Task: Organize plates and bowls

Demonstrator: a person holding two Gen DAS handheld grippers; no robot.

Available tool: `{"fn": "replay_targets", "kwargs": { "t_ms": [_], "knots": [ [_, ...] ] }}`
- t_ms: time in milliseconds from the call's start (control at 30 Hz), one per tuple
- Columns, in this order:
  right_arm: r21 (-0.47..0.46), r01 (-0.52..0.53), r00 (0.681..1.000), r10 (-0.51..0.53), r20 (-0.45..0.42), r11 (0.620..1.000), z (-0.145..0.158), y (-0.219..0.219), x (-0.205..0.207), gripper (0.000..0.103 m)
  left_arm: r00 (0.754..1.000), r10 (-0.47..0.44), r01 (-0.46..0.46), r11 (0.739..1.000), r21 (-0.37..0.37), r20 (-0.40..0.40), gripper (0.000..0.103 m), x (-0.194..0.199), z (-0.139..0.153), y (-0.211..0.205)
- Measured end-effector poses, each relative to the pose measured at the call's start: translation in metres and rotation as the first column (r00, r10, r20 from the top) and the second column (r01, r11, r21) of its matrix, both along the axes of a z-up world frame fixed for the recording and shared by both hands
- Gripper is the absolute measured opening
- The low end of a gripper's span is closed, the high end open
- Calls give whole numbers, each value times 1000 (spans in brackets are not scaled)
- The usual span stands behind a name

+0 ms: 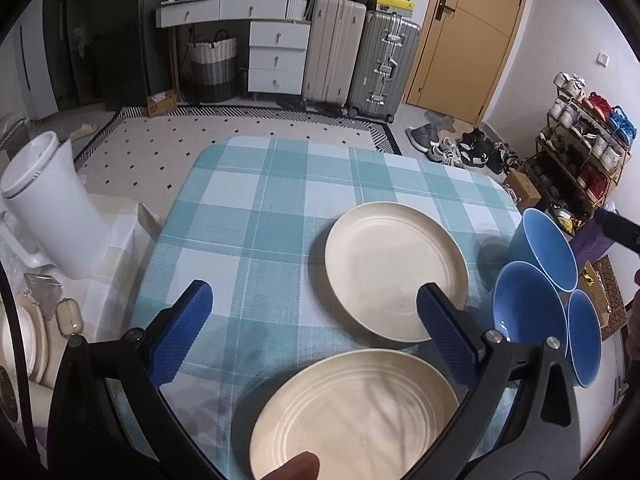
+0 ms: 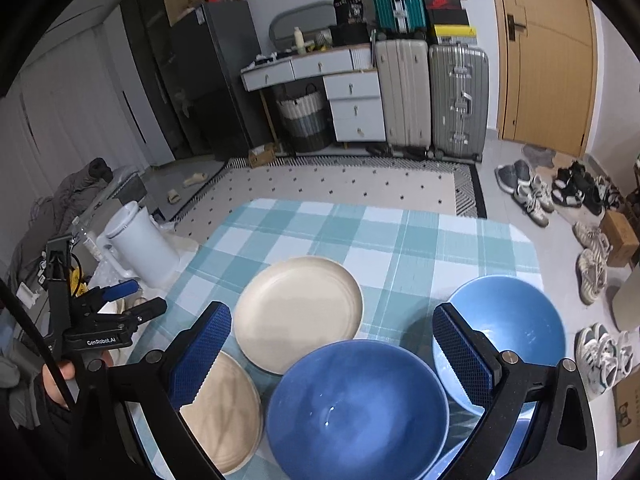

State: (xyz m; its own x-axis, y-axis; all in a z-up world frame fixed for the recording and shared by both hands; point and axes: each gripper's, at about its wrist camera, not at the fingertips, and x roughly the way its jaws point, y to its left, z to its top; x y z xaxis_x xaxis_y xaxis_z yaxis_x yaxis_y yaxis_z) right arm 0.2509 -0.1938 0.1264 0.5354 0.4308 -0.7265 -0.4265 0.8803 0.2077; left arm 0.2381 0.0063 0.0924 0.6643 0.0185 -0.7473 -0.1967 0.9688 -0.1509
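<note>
The left gripper is hanging with jaws wide apart and empty above the near plate, which is lying just below and ahead; the far plate is sitting beyond it. The right gripper, likewise spread and empty, is hovering nearer the bowls, directly over them on the table.

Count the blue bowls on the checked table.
3. The far blue bowl sits near the table's right edge, the middle blue bowl beside it, the nearest blue bowl closest to the camera. More may hide behind the fingers.
</note>
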Motion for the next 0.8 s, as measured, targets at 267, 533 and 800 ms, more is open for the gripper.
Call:
{"fn": "replay_targets", "kwargs": {
  "t_ms": [267, 533, 800],
  "knots": [
    [-50, -20, 998, 16, -66, 999, -27, 13, 35, 102, 999, -9, 8, 1000, -8, -43, 102, 30, -21, -3],
    [-91, -44, 993, 33, -117, 995, -44, 23, 65, 102, 997, -2, -1, 999, -32, -77, 102, 50, -36, 0],
    [-127, -84, 981, 60, -185, 988, -63, 40, 88, 101, 994, -13, 9, 1000, -29, -110, 102, 64, -49, 0]
  ]
}}
